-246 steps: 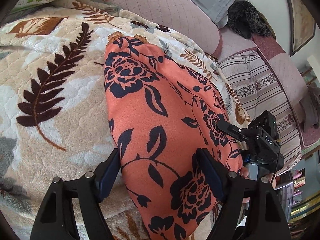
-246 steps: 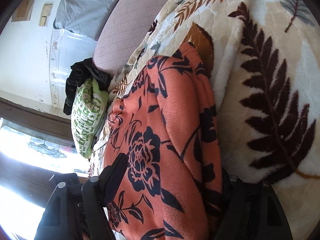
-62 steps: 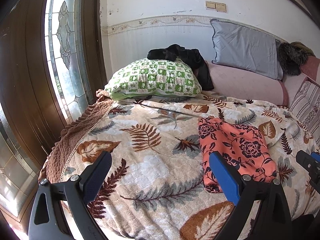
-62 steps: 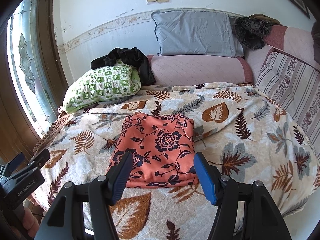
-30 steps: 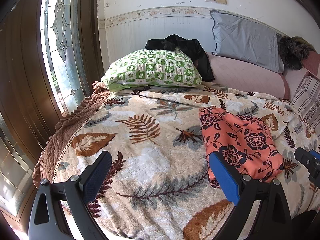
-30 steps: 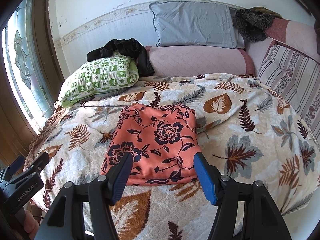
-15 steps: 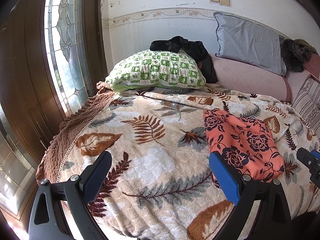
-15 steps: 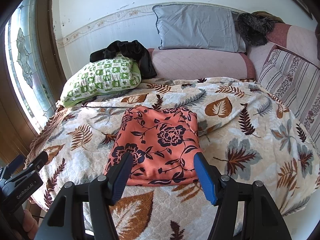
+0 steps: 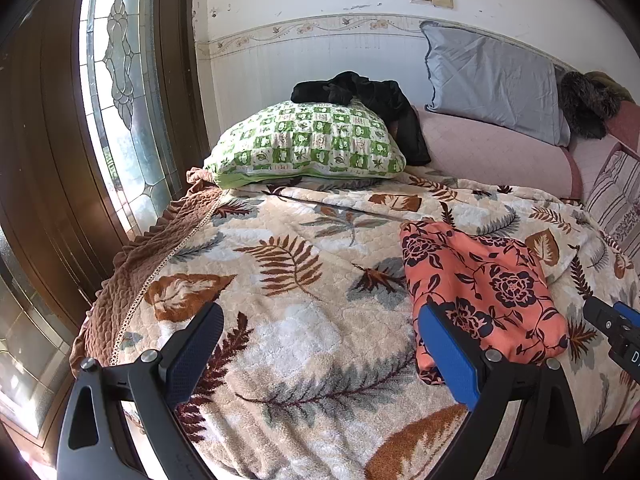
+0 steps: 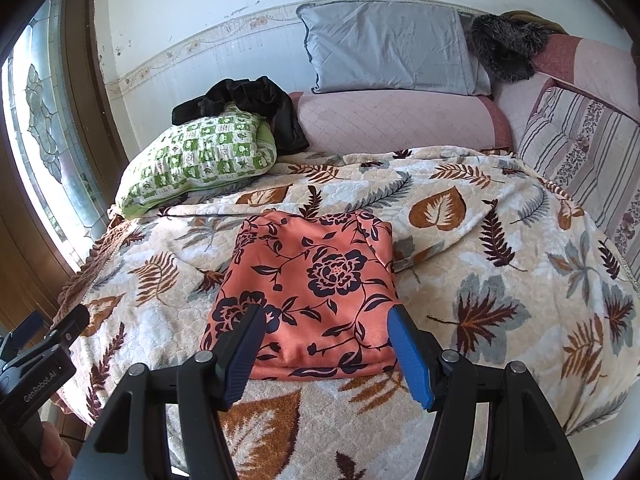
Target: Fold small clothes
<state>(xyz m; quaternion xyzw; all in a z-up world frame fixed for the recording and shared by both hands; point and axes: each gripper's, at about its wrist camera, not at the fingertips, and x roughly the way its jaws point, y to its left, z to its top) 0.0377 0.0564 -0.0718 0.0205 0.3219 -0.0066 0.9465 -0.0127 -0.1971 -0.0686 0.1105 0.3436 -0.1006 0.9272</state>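
Note:
A folded orange garment with dark flower print (image 10: pixel 312 292) lies flat on the leaf-patterned blanket (image 10: pixel 480 280); it also shows in the left wrist view (image 9: pixel 480 292) at the right. My right gripper (image 10: pixel 324 356) is open and empty, held back from the garment's near edge. My left gripper (image 9: pixel 320 352) is open and empty, over the blanket (image 9: pixel 280 280) to the left of the garment. The left gripper's body shows at the lower left of the right wrist view.
A green checked pillow (image 10: pixel 196 160) with a black garment (image 10: pixel 248 100) on it lies at the back left. A grey pillow (image 10: pixel 388 52) and pink bolster (image 10: pixel 400 120) stand along the wall. A striped cushion (image 10: pixel 580 152) is at the right. A window (image 9: pixel 120 120) is left.
Both grippers let go of the garment and pulled back from the bed. Over the last second the views barely shift; the garment lies still.

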